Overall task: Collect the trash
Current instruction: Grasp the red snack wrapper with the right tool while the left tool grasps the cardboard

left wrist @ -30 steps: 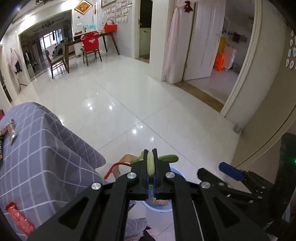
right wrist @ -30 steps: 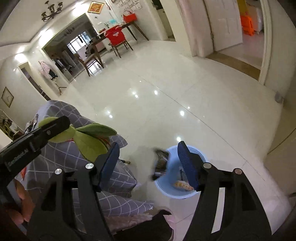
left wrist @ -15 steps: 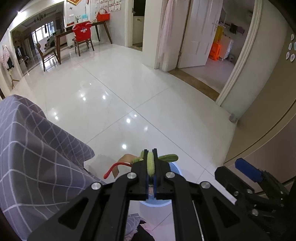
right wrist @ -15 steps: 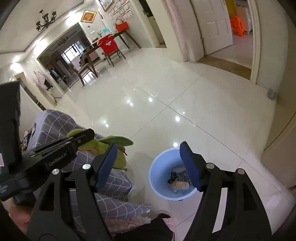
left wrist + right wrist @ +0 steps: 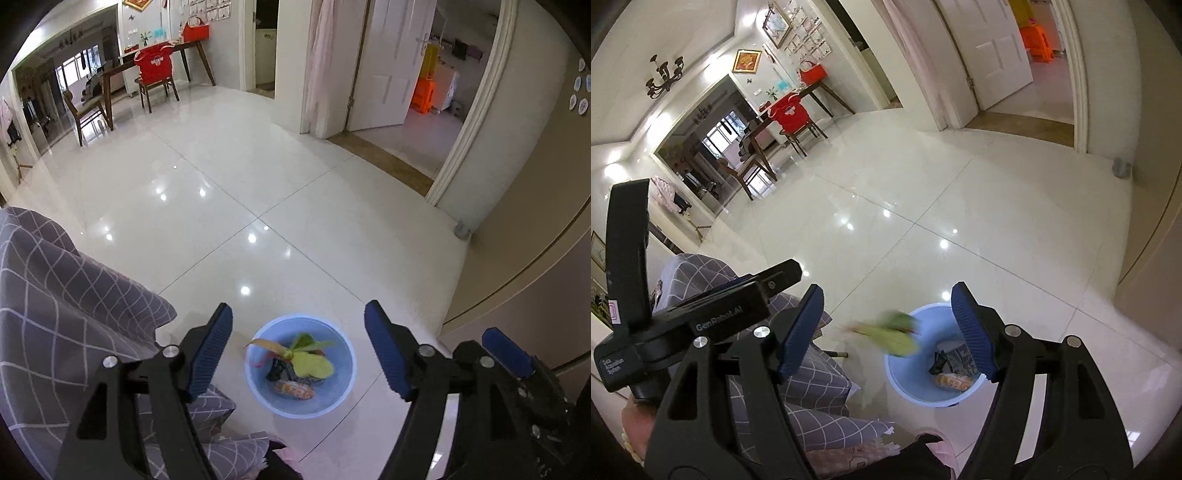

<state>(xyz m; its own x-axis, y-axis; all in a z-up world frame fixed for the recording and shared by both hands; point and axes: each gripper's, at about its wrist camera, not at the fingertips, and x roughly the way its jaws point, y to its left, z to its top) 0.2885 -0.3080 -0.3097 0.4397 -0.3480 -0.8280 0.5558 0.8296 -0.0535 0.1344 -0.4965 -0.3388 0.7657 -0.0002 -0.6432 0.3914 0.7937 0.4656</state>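
A light blue bin stands on the white tiled floor beside a table draped in grey checked cloth. A green leafy scrap with a tan stem is loose over the bin's mouth. The right wrist view shows this scrap blurred at the bin's left rim. My left gripper hangs above the bin, its jaws opening, nothing between them. My right gripper is open and holds nothing, just right of the left one. An orange wrapper and dark wrappers lie in the bin.
A beige wall and a white door frame close off the right side, with a small doorstop at their foot. Open shiny floor stretches ahead to a dining table with chairs. A pink slipper shows at the bottom edge.
The left gripper, shut on the green scrap before, has spread its jaws and the scrap has dropped toward the bin. Both grippers have moved closer over the bin.
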